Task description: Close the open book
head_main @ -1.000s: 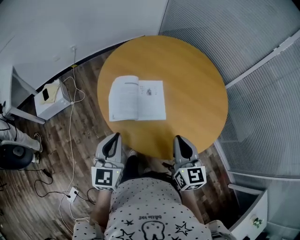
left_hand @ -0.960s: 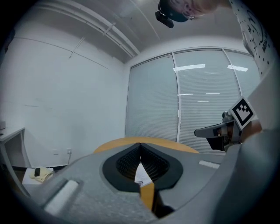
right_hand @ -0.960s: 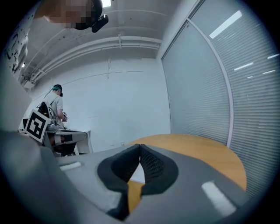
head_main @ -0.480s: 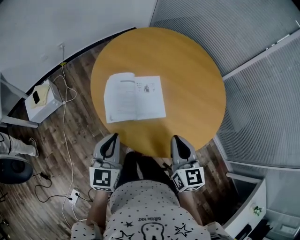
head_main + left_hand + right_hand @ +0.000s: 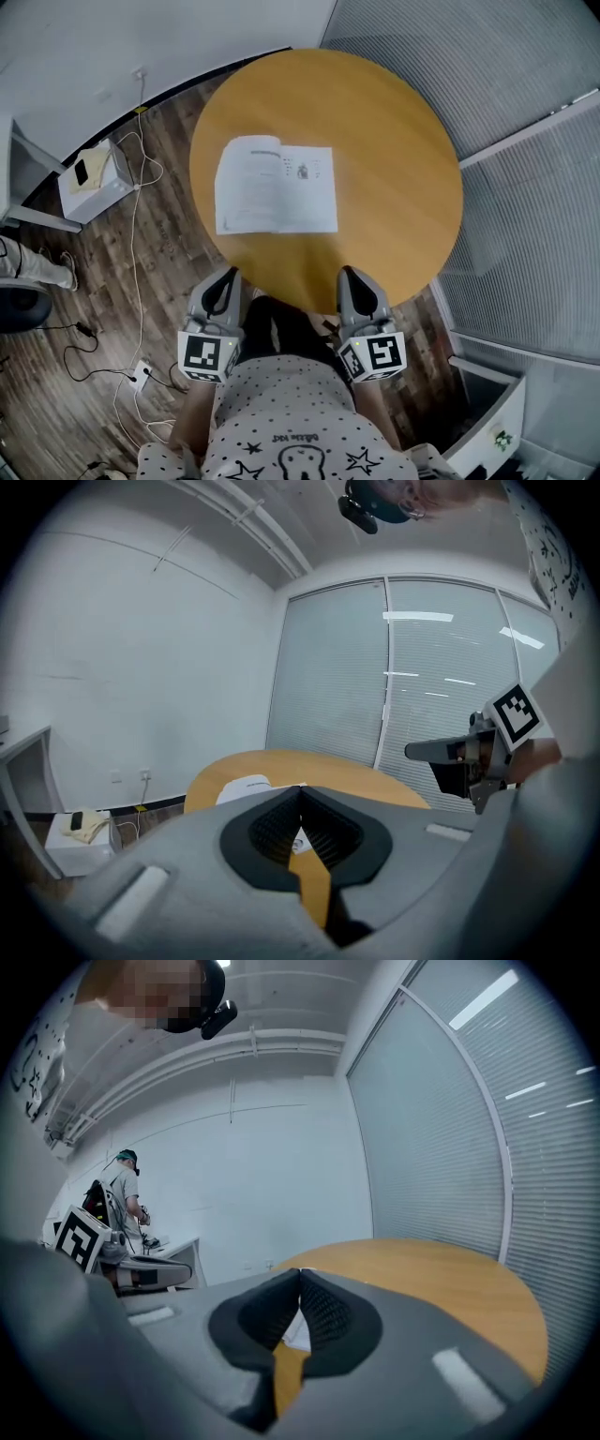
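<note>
book (image 5: 276,186) lies open and flat on the round tabletop (image 5: 394,169), toward its left side. left gripper (image 5: 227,277) and right gripper (image 5: 350,276) hang by the near edge, both pinched closed with nothing inside, apart from the book.

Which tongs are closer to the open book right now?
Left, narrowly. The left tongs line up with the open book's left page; the right tongs sit just outside its right corner.

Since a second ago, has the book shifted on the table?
No. The book lies open at the same spot, near the table's left edge.
</note>
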Motion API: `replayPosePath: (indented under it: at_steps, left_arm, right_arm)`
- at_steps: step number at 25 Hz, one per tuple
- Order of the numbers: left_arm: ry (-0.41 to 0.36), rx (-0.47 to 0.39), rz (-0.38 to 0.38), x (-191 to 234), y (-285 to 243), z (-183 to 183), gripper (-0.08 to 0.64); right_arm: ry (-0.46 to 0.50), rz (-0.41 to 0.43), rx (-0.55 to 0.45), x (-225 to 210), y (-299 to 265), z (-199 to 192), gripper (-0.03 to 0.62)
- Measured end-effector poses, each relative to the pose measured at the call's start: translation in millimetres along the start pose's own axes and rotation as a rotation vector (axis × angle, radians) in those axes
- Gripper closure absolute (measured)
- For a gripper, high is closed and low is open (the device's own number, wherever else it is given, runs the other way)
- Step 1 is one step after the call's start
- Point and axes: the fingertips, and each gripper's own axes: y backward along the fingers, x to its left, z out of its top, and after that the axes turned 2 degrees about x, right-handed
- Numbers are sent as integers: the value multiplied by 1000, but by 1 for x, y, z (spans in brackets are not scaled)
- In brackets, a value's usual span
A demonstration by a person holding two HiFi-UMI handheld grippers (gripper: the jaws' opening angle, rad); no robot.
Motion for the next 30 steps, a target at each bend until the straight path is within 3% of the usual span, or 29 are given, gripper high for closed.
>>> replayPosePath:
  at_steps: [7,12,17,30]
  left_arm:
    - [106,-10,42,-4,4,-4,551]
    - [211,-26,13,-8,0,-6,550]
    - [348,17,-72,-25,-20,-18,549]
    - [388,-69,-38,1,-15,-8,549]
  right_arm:
    - [-29,22,3,-13,1,-6,588]
    - [-39,34,4,-16,2,-7,588]
    - [-33,22,15,-30,7,-5,588]
    - [81,-110,-5,-71,23,30,588]
